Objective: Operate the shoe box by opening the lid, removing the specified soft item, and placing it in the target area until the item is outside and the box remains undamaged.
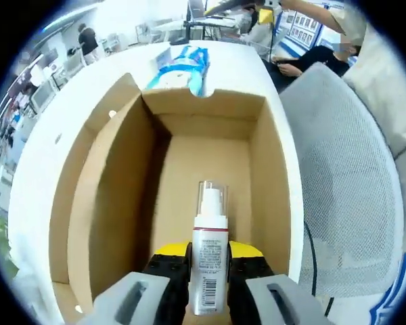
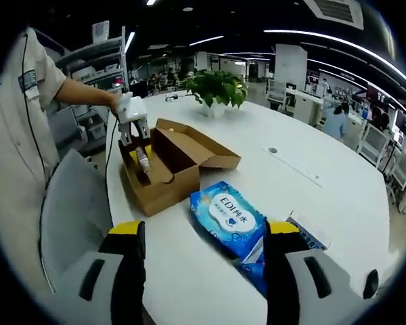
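Note:
The brown cardboard shoe box (image 1: pixel 122 183) stands open on a white table, and I look down into it in the left gripper view. My left gripper (image 1: pixel 210 271) is shut on a white spray bottle (image 1: pixel 210 250) with a clear cap, held upright over the box's inside. In the right gripper view the same box (image 2: pixel 164 168) sits at the table's left edge with its lid folded back, and the left gripper (image 2: pixel 137 139) holds the bottle (image 2: pixel 143 161) above it. My right gripper (image 2: pixel 204 261) is open over the table, near a blue wet-wipes pack (image 2: pixel 228 218).
A grey mesh chair (image 1: pixel 345 183) stands beside the table by the box. A potted plant (image 2: pixel 216 91) sits at the table's far side. A second blue pack (image 2: pixel 299 233) lies right of the wipes. People sit at desks in the background.

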`<state>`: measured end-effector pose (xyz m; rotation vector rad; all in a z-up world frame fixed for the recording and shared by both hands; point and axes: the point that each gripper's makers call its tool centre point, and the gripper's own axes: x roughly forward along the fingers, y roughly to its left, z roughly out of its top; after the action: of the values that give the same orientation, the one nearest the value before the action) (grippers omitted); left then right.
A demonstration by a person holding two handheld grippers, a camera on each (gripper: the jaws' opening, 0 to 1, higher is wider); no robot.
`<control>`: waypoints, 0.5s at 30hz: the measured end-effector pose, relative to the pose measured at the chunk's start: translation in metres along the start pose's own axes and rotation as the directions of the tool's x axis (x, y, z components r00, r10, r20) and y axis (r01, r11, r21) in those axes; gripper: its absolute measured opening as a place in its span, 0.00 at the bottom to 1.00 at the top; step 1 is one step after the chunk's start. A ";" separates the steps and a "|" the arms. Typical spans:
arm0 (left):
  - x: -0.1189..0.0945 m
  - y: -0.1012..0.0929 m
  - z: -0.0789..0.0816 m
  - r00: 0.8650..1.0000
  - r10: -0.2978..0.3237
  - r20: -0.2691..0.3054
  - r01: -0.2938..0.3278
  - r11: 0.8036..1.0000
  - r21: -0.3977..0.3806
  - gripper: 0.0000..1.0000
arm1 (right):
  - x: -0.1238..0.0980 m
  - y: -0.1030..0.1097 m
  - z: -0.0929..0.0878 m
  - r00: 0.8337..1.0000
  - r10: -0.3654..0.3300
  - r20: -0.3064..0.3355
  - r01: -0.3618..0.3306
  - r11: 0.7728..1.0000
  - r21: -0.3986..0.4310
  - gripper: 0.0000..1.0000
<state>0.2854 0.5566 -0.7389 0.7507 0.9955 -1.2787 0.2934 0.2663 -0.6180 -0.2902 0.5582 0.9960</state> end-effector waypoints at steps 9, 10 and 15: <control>-0.010 -0.011 0.032 0.996 0.019 0.091 -0.019 1.000 0.004 0.19 | 0.015 0.019 0.007 0.999 0.051 0.012 -0.050 0.998 -0.034 0.62; -0.012 -0.011 0.037 0.994 0.023 0.104 -0.025 1.000 0.012 0.19 | 0.017 0.021 0.008 0.998 0.059 0.013 -0.059 0.998 -0.037 0.61; -0.018 -0.017 0.058 0.989 0.029 0.142 -0.035 0.999 0.040 0.19 | 0.027 0.032 0.010 0.996 0.093 0.007 -0.093 0.994 -0.058 0.59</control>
<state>0.2792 0.5099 -0.6978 0.6955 0.8417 -1.3098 0.2805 0.3068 -0.6243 -0.3131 0.5385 1.1045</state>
